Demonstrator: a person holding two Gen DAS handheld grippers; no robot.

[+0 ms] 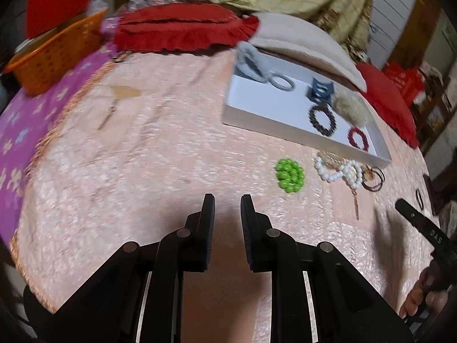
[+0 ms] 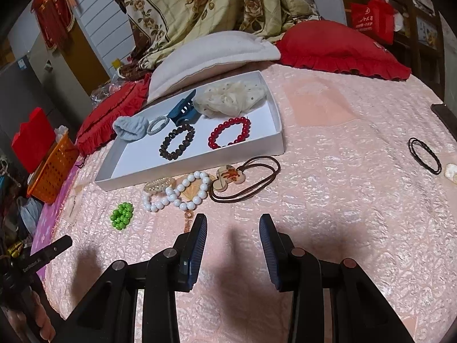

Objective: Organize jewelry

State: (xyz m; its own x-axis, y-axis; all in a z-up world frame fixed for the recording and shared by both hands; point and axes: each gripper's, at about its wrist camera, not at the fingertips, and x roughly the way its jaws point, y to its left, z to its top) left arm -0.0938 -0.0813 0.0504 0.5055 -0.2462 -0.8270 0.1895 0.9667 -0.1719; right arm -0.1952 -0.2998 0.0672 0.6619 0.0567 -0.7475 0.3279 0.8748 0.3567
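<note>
the white tray (image 2: 278, 143) sits on the bed (image 2: 328, 185), already holding a dark bracelet (image 2: 176, 142), a red bracelet (image 2: 229, 132) and a blue clip (image 2: 182, 111). just outside the tray's near wall lie the white beads (image 2: 177, 193), a pendant on a cord (image 2: 228, 177) and, further left, the green beads (image 2: 122, 215). my right hand-held gripper (image 2: 232, 223) hangs spread and empty over the bed, short of the white beads; my left hand-held gripper (image 1: 227, 203) is spread narrowly, empty too. i'd go low, straddle one strand of the white beads, and close gently so they don't roll.
</note>
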